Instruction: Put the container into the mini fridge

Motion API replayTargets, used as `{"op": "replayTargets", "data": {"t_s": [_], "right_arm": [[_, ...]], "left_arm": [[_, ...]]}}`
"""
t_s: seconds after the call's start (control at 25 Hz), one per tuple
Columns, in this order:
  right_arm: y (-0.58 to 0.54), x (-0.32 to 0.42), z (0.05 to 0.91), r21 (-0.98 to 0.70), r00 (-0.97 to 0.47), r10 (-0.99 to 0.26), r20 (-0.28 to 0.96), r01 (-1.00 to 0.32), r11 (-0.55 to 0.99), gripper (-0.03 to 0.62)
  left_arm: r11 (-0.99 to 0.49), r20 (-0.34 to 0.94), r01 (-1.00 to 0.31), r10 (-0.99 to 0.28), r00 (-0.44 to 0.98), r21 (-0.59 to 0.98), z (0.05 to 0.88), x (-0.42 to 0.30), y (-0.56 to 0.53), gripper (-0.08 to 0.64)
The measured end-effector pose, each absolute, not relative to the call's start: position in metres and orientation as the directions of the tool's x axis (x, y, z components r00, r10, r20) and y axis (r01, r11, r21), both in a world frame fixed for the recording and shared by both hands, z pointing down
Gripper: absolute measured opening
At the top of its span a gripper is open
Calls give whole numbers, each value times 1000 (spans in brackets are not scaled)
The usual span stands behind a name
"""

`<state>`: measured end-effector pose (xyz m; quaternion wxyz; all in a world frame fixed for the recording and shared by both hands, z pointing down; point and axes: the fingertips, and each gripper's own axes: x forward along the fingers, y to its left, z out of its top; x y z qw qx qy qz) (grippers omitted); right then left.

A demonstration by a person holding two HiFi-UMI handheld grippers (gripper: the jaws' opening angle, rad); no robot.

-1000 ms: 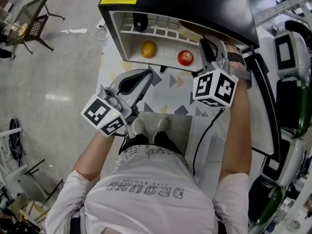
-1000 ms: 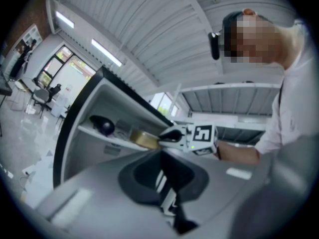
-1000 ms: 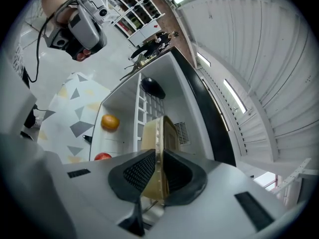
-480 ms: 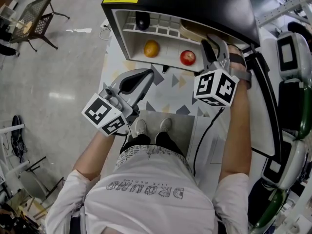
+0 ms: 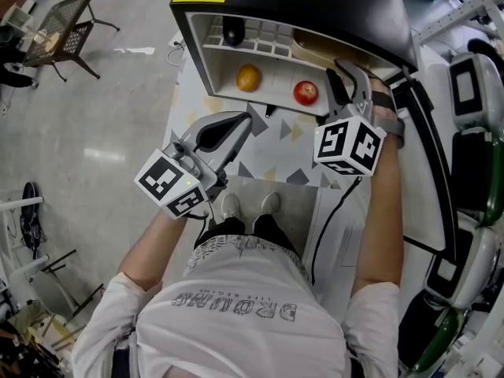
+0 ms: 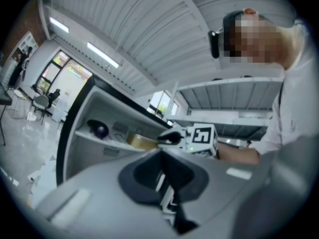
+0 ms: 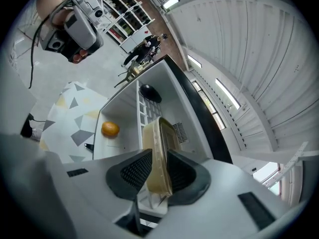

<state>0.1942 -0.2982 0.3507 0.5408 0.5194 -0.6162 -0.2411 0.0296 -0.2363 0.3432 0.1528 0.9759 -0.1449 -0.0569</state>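
Observation:
The black mini fridge [image 5: 315, 2] stands open, its white inside facing me. My right gripper [image 5: 346, 77] is shut on a clear yellowish container [image 7: 158, 153], gripping its edge. The container [image 5: 324, 51] reaches into the fridge's right side, above the shelf, and its far end is hidden under the black top. My left gripper [image 5: 242, 122] hangs in front of the fridge's lower edge with its jaws shut on nothing. The left gripper view shows the container [image 6: 142, 141] inside the fridge [image 6: 75, 128] and the right gripper's marker cube [image 6: 202, 138].
An orange [image 5: 248, 77] and a red apple [image 5: 305, 93] lie on the fridge's white floor. A dark round thing [image 5: 233, 31] sits on the slatted shelf. A patterned mat [image 5: 272, 152] lies below the fridge. A metal chair [image 5: 59, 30] stands far left.
The head view has shifted slightly. Both grippers stay in nearly the same places, the right one still holding the container at the fridge.

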Motion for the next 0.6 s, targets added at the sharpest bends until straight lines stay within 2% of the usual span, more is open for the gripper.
{"op": "replayTargets", "data": {"t_s": [0.28,0.6], "right_arm": [[-274,180,320,779,15,-938,345,-563,277,49],[-233,167,295,667,-102,-967,234,-706,236,18]], "left_arm": [[-923,-59,-269,-296,953,276,332,30,-227,8],[-934,-45,-263,-281,959,240,323,35,-212,8]]}}
